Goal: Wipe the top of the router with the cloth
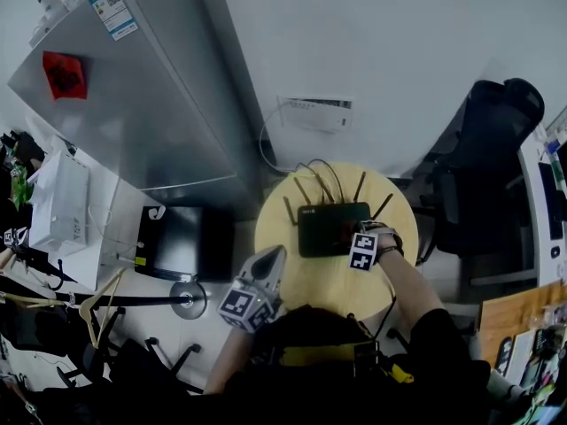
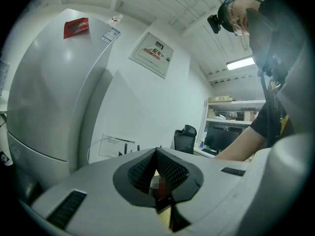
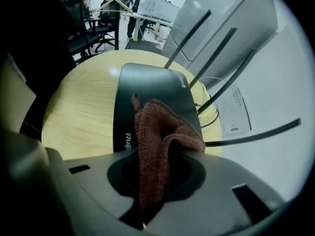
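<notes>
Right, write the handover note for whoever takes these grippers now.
Left gripper: fingers shut, empty, held by the round table's left edge.
Right gripper: shut on the brown cloth, which lies over the near part of the black router.
The router sits toward the table's far side.
Done: the cloth is gripped and at the router. How much is wiped cannot be told.
To do: sweep the cloth across the router's whole top.

White wall (image 1: 399,60), grey refrigerator (image 1: 151,87), black office chair (image 1: 483,149), round wooden table (image 1: 275,228)
</notes>
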